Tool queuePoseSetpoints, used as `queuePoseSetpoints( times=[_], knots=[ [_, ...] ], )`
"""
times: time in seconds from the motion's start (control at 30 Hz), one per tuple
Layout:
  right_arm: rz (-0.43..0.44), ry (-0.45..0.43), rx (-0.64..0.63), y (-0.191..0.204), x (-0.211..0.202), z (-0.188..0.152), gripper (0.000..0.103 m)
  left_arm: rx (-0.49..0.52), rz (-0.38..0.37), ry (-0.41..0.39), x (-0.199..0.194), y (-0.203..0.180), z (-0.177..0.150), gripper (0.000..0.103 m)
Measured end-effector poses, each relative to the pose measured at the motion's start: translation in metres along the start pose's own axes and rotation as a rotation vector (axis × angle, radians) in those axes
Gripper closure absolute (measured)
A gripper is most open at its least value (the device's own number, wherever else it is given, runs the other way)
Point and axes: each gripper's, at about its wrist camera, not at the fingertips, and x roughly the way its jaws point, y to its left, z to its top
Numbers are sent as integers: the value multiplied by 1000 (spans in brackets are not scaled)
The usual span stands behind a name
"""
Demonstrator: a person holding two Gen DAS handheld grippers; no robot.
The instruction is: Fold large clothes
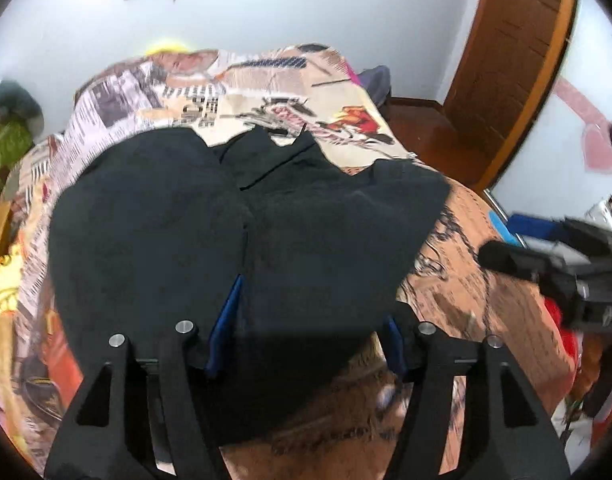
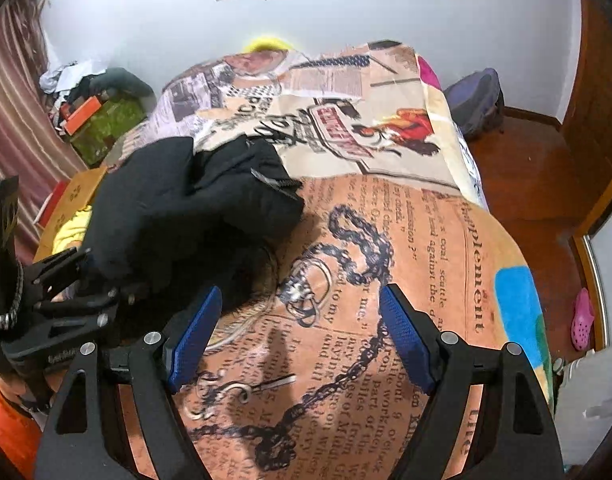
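Note:
A large black garment (image 1: 234, 220) lies spread on a bed with a printed newspaper-pattern cover (image 1: 466, 280). My left gripper (image 1: 306, 328) is open, its blue pads wide apart, with the near edge of the garment lying between and over its fingers. In the right wrist view the garment (image 2: 194, 208) is bunched at the left of the bed (image 2: 426, 240). My right gripper (image 2: 298, 336) is open and empty above the bare cover, to the right of the garment. The left gripper (image 2: 66, 304) shows at the garment's near edge; the right gripper (image 1: 554, 264) shows at the right of the left view.
A wooden door (image 1: 518, 64) and wooden floor (image 2: 538, 184) lie right of the bed. A dark backpack (image 2: 478, 96) sits against the wall. A green box and clutter (image 2: 102, 120) stand at the left. A pink shoe (image 2: 582, 320) lies on the floor.

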Motion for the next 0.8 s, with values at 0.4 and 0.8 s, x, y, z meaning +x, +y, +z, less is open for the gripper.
queuePoseSetpoints(
  times=[0.4,0.8],
  knots=[
    [106,-89,-125,73,-13,19,24,-47,64,-131,-79,51,-19,38],
    [-59,8,-169,80,47,22,24,-234,119,-44,-24,110,-46,33]
  ],
)
